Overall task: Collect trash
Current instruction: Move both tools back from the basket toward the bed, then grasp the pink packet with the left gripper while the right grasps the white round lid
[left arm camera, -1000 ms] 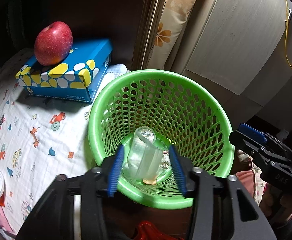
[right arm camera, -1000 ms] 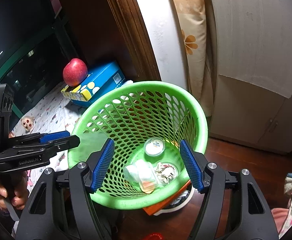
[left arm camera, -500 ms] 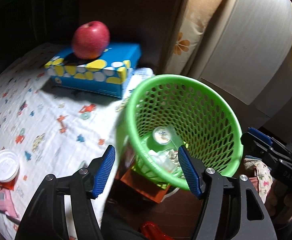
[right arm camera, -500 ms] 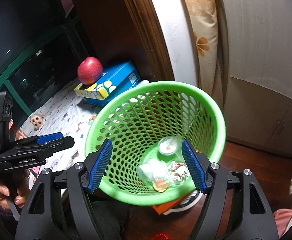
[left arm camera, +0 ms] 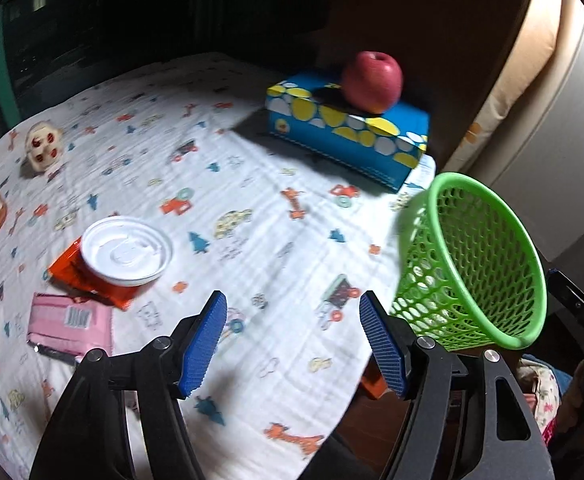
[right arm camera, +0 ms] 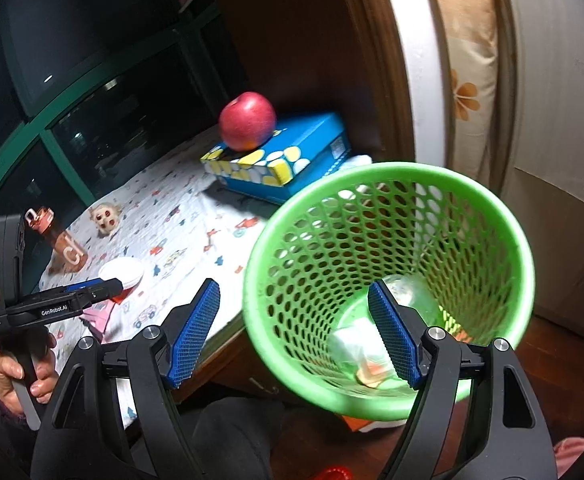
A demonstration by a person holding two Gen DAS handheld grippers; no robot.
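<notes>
Hovering over the patterned cloth (left arm camera: 251, 184), the left gripper (left arm camera: 292, 340) has its blue pads spread wide with nothing between them, pointed out across the table toward the litter on its left side. There sits the white plastic lid (left arm camera: 127, 255), resting on an orange wrapper (left arm camera: 71, 272), and just beside them, nearer the camera, a pink packet (left arm camera: 69, 324). The right gripper (right arm camera: 294, 334) is spread and empty too, hanging at the rim of the green basket (right arm camera: 388, 184), which stands off the table edge and already holds a clear cup (right arm camera: 404, 292) and some crumpled scraps at the bottom. So this reads as the reach for the next piece of trash: the left gripper likely needs to swing left and down onto the lid or a wrapper, and those flat pieces will want a pinch at an edge. Further out, a red apple (left arm camera: 372, 76) sits on a blue tissue box (left arm camera: 348, 128), and a small toy figure (left arm camera: 43, 148) and an orange bottle (right arm camera: 61, 240) stand at the far side; none of those look like trash. The basket's foot is hidden below the table, the bottle is cut off in the left view, and the scraps in the basket are too blurred to name.
</notes>
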